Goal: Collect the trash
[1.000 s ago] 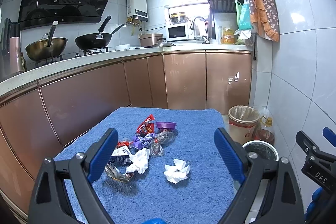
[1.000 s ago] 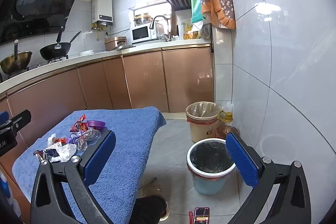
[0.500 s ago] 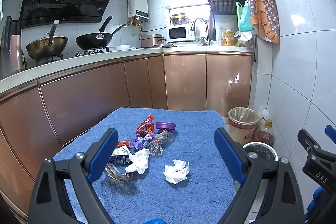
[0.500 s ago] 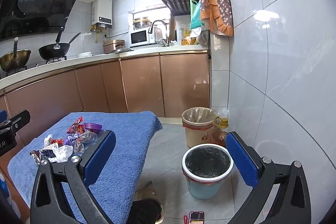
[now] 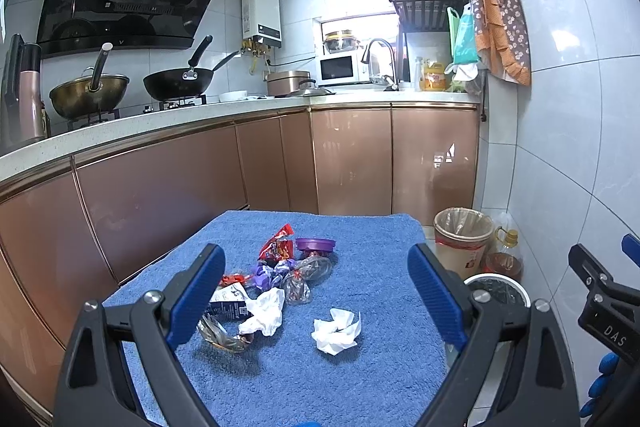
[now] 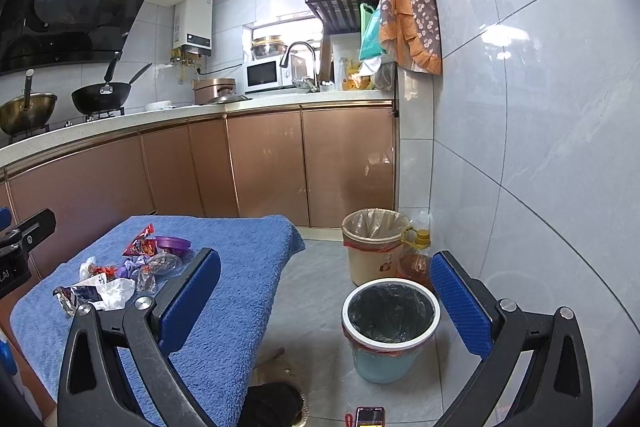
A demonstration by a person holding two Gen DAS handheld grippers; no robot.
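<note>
The letters "DAS" stand in white on the black body of the right tongs (image 5: 612, 311), seen at the left wrist view's right edge; "LAI" shows on the left tongs (image 6: 16, 259) at the right wrist view's left edge; wrapper and appliance print is too small to read.

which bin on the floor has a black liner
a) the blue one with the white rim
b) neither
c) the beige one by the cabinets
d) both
a: the blue bin with the white rim holds a black liner, while the beige bin by the cabinets has a clear one.
</note>
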